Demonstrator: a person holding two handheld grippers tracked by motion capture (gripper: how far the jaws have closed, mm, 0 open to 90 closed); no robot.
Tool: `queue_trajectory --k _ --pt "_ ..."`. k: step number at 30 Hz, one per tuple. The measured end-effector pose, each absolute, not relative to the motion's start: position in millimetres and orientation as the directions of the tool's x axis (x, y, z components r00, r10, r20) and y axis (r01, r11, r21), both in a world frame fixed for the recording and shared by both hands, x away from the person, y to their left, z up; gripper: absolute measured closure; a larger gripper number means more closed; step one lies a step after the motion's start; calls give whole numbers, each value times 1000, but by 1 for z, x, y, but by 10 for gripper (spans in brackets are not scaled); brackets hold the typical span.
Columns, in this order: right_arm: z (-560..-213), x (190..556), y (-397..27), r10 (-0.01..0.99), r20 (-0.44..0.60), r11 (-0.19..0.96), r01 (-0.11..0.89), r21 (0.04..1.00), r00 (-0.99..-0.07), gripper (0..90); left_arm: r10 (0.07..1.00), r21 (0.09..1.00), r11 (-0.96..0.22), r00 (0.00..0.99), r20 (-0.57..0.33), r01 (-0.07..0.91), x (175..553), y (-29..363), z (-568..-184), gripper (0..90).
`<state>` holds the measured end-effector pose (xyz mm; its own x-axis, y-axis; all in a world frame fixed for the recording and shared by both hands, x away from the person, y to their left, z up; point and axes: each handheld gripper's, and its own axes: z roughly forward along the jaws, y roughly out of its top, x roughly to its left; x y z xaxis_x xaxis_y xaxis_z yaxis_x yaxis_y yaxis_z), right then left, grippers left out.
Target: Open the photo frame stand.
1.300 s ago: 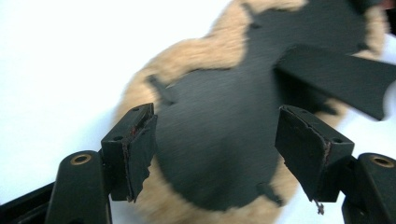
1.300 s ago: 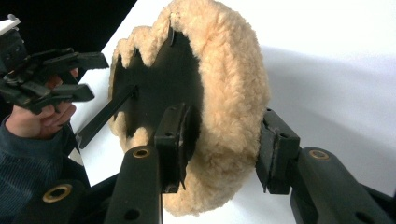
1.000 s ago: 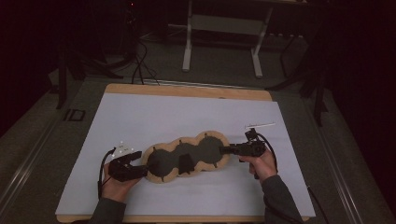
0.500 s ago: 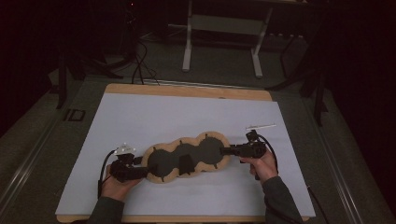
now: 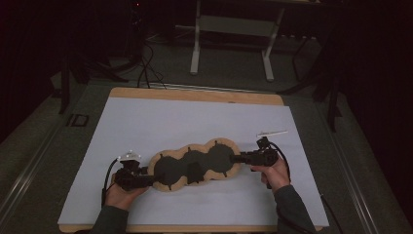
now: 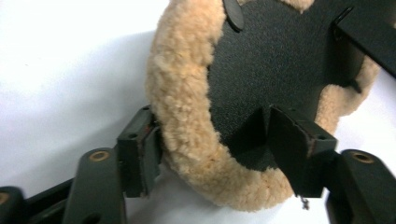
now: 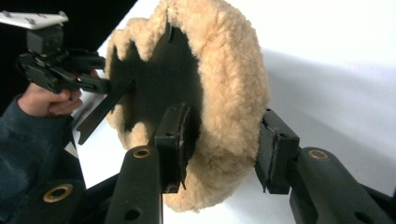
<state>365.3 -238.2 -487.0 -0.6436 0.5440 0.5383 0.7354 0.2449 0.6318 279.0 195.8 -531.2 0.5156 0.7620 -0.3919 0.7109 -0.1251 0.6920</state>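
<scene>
**Both claws on the fleece pad, one at each end**

The long fleece-edged pad (image 5: 195, 166) lies dark side up on the white sheet (image 5: 185, 122), low in the high view, running from eight o'clock to two o'clock. No writing or label can be read anywhere on it. At its eight o'clock end the left gripper (image 5: 142, 179) straddles the fluffy rim (image 6: 187, 121); its jaws have just been closing, one pad touching the outer fleece, the other over the black face. At two o'clock the right gripper (image 5: 234, 158) clamps the rim between both pads (image 7: 180, 140). The wooden board (image 5: 195, 95) lies beneath.
</scene>
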Motion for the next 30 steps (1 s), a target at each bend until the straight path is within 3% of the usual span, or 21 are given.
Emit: queue_trajectory --k 14,30 --pt "-491 365 -238 584 475 280 712 644 -659 565 766 736 -101 525 -372 669 277 198 -524 531" --pt "-490 362 -239 600 399 293 655 697 -693 547 792 771 -112 525 -311 627 281 192 -519 551"
